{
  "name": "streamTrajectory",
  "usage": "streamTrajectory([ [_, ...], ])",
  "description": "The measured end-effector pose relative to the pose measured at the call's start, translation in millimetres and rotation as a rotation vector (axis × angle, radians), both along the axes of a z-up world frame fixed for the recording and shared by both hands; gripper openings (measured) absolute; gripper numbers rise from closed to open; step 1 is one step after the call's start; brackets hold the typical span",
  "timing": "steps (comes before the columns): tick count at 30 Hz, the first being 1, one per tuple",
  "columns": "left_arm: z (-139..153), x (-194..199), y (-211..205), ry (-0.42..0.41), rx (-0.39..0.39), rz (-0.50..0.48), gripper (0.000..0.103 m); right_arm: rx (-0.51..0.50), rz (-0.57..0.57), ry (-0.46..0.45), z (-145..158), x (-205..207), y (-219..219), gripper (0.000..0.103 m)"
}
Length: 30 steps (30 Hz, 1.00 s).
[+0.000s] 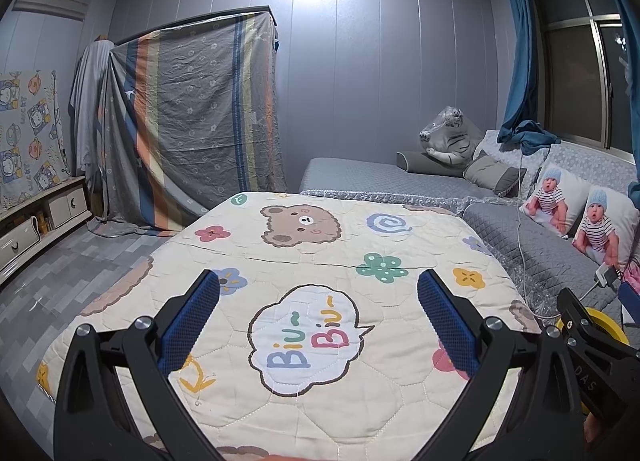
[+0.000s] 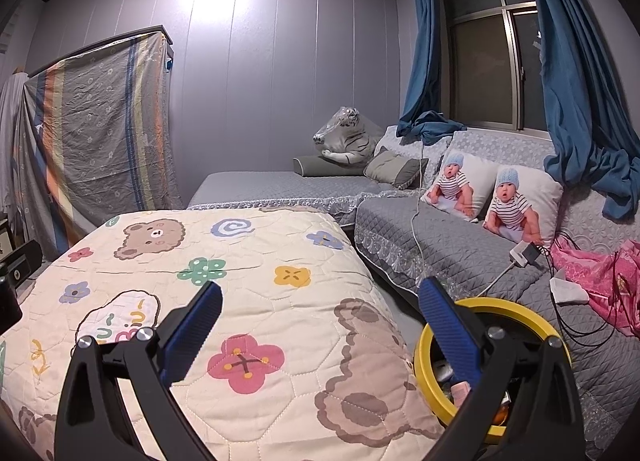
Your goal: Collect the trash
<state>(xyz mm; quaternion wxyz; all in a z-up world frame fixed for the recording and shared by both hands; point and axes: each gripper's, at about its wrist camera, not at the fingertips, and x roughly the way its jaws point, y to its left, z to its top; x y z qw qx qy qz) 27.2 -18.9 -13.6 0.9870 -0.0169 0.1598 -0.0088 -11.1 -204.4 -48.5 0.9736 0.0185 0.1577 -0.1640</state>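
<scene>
Yellow-rimmed round trash bin (image 2: pixel 520 311) down beside cartoon-print quilted table cover (image 2: pixel 280 301), scraps inside. Left gripper (image 1: pixel 319 315) spread wide, empty, over cover. Right gripper (image 2: pixel 320 319) wide too, nothing held, one finger above bin.

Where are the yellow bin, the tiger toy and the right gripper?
yellow bin (image 2: pixel 516 303): right wrist view, far rim.
tiger toy (image 2: pixel 352 145): right wrist view, striped body.
right gripper (image 2: pixel 320 325): right wrist view, midway between its open fingertips.
</scene>
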Motion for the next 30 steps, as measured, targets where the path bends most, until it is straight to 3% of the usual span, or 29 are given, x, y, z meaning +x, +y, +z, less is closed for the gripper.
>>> streamTrajectory([
  [30,-5,3,-4,0.009,0.004,-0.003,0.095,0.011,0.004,0.021,-12,3,1,0.095],
])
